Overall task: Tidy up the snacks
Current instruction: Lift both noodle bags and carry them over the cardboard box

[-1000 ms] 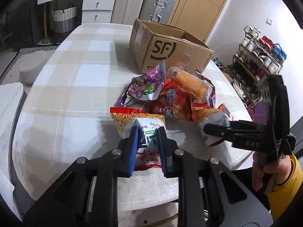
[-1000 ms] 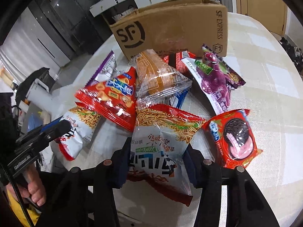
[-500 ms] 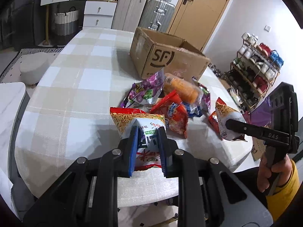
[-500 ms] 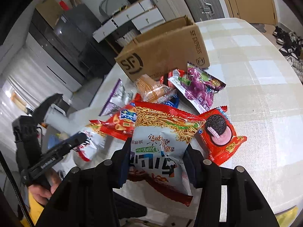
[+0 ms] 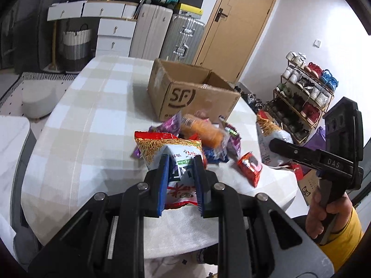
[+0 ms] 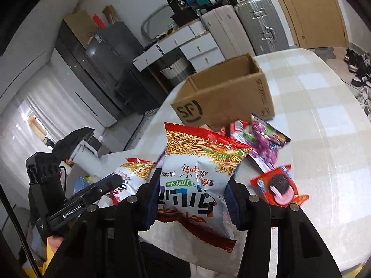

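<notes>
While your left gripper (image 5: 180, 162) pinches one noodle-snack bag (image 5: 176, 150), your right gripper (image 6: 192, 185) clamps another noodle-snack packet (image 6: 199, 173); both hang above the checked table (image 5: 92, 120), near the open cardboard box (image 5: 192, 95).

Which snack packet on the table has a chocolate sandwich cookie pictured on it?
The small red packet lying flat at the near right edge of the pile. It alone shows a dark round cookie with pink filling; the others show noodle sticks, purple fruit or orange snacks.
</notes>
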